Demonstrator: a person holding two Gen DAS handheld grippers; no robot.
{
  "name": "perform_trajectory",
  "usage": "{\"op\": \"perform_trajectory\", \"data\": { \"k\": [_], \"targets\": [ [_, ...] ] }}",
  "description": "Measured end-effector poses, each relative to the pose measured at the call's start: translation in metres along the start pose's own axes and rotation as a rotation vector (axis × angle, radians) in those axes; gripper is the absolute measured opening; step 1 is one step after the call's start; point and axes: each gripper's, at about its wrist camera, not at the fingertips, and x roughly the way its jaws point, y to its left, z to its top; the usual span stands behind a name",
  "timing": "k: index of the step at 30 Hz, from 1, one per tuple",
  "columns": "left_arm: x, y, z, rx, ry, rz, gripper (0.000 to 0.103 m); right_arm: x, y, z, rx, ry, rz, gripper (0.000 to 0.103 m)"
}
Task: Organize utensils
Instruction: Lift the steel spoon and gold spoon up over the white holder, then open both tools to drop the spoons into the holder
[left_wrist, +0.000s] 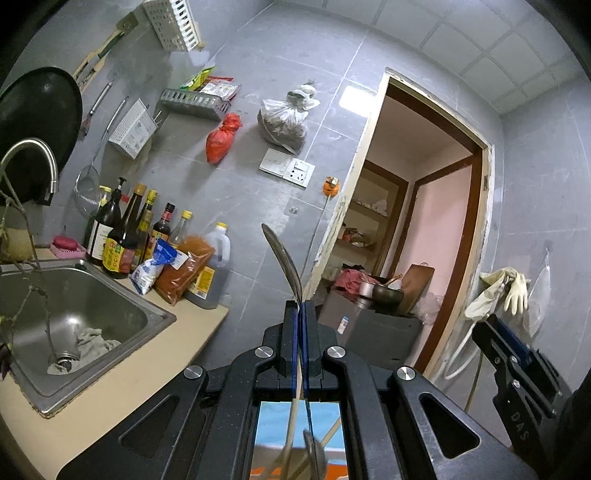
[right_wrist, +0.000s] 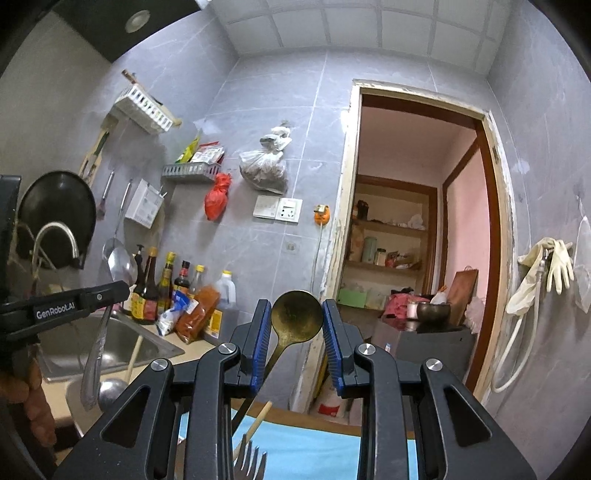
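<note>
Two utensils are aloft: the left gripper (left_wrist: 299, 310) pinches a steel spoon (left_wrist: 282, 258) and the partly open right gripper (right_wrist: 296, 325) has a brass ladle (right_wrist: 296, 314) between its jaws, grip unclear, so each should be lowered level and gently.

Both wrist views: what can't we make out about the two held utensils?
- Silver spoon, left wrist view: seen edge-on; its handle runs down behind the left gripper.
- Brass ladle, right wrist view: whether the pads pinch its handle is hidden by the right gripper body; handle end out of sight.
- Fork, right wrist view: cut off by the bottom edge.
</note>
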Motion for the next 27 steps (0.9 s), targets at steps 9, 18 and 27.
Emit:
{"op": "perform_trajectory", "data": {
  "k": [9,18,27],
  "targets": [
    [-0.01,-0.008,-0.029,0.099,-0.024,-0.007,0.0,-0.003,0.019,-0.025,-0.067,0.013,0.018,0.026],
    [-0.013,-0.014,-0.046,0.168,0.034,-0.036,0.0,-0.006,0.023,-0.034,-0.079,0.036,0.036,0.026],
    [-0.027,-0.016,-0.027,0.097,0.172,-0.084,0.021,-0.013,0.006,-0.02,0.02,0.082,0.122,0.039]
  ]
}}
